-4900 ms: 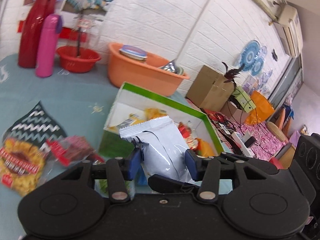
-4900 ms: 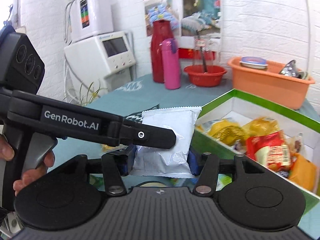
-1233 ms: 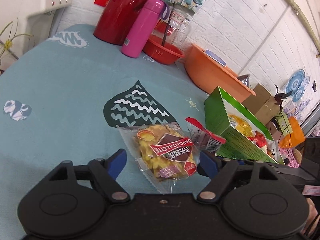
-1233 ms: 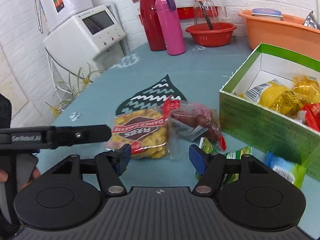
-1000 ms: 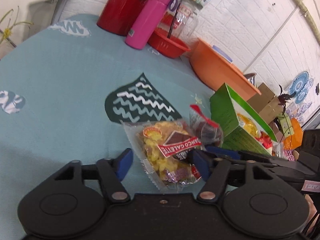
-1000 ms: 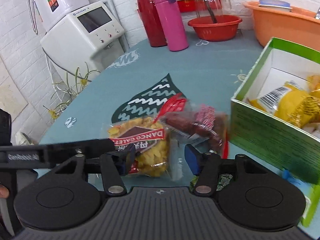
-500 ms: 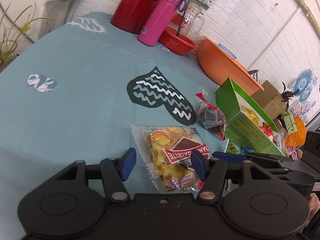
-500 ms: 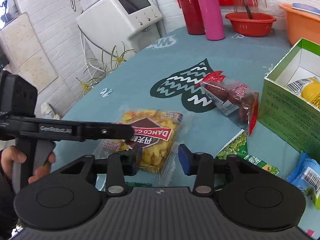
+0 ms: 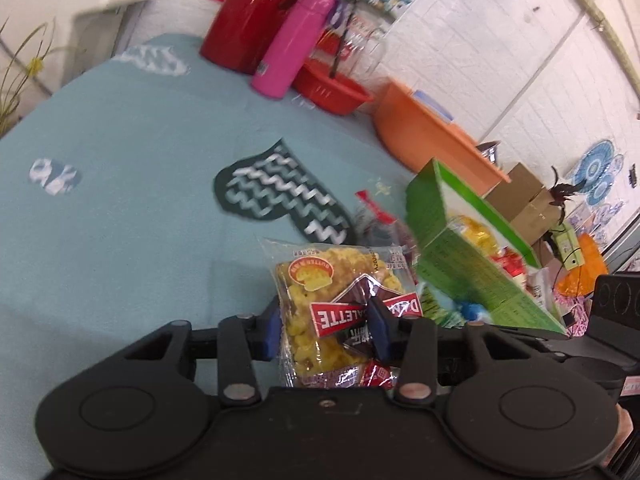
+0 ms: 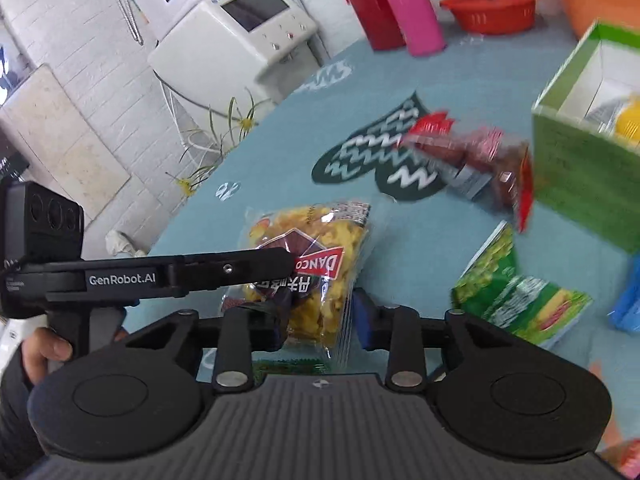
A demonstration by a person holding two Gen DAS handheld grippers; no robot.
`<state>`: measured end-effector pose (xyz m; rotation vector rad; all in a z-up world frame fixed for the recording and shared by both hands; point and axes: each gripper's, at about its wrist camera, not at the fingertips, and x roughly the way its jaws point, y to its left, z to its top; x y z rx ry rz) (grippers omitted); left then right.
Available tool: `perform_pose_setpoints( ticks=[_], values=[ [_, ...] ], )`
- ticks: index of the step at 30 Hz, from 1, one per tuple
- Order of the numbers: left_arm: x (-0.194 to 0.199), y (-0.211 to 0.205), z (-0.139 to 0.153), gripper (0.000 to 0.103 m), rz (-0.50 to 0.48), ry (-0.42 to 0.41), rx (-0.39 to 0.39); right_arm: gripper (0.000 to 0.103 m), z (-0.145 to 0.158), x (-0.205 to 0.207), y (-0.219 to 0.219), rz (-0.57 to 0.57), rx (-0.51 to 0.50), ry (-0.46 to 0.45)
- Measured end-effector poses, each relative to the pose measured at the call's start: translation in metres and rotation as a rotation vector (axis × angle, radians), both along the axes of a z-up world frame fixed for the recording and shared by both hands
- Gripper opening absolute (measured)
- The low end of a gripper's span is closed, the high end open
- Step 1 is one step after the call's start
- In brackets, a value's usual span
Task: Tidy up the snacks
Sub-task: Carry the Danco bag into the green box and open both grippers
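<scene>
Biscuit packet point(image 9: 340, 308): on the bench point(image 9: 120, 200), between the left claw point(image 9: 324, 330) pads.
Sausage packet point(image 10: 476, 160): behind the biscuit packet, beside the box.
Box point(image 9: 460, 264): right of both packets, snacks inside.
Pea packet point(image 10: 516, 296): on the bench before the box.
Flask point(image 9: 292, 44), basins: far bench edge.

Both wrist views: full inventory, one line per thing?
biscuit packet: 1, yellow and red, between both sets of jaws
sausage packet: 1, red, on tablecloth beside box
green snack packet: 1, green, tablecloth, near the box
blue packet: 1, blue, right edge
box: 1, green, open, snacks inside
tablecloth: 1, teal
jug: 1, red, far end
flask: 1, pink, beside jug
bowl: 1, red
tub: 1, orange
appliance: 1, white, off table
left gripper: black, jaws just closing onto biscuit packet
right gripper: black, jaws just closing around it
</scene>
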<state>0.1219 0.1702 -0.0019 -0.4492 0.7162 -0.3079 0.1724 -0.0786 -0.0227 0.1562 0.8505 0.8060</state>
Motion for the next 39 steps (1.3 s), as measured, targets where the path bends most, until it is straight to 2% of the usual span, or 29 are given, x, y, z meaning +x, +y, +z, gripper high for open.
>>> perform_pose_setpoints(
  ticks=[8,14,24,32,34,35,37,39],
  values=[
    [0.013,-0.048,0.055,0.074,-0.087,-0.142,0.009,0.057,0.049,-0.017,-0.044,-0.092,0.051,-0.181],
    [0.044,-0.098,0.074,0.074,-0.170,-0.193,0.012,0.057,0.073,-0.007,-0.092,-0.193,0.082,-0.239],
    [0.108,-0.174,0.072,0.075,-0.293,-0.190,0.032,0.057,0.073,0.024,-0.162,-0.375,0.098,-0.234],
    [0.148,-0.194,0.057,0.076,-0.293,-0.158,0.027,0.057,0.059,0.057,-0.194,-0.443,0.112,-0.202],
    [0.155,-0.195,0.050,0.083,-0.282,-0.149,0.040,0.058,0.054,0.067,-0.196,-0.448,0.117,-0.191],
    [0.158,-0.195,0.046,0.102,-0.271,-0.144,0.051,0.065,0.051,0.071,-0.196,-0.451,0.116,-0.186],
    [0.159,-0.192,0.041,0.103,-0.247,-0.131,0.065,0.075,0.042,0.081,-0.194,-0.468,0.089,-0.173],
    [0.155,-0.188,0.039,0.103,-0.228,-0.139,0.082,0.076,0.036,0.085,-0.191,-0.467,0.038,-0.180]
  ],
)
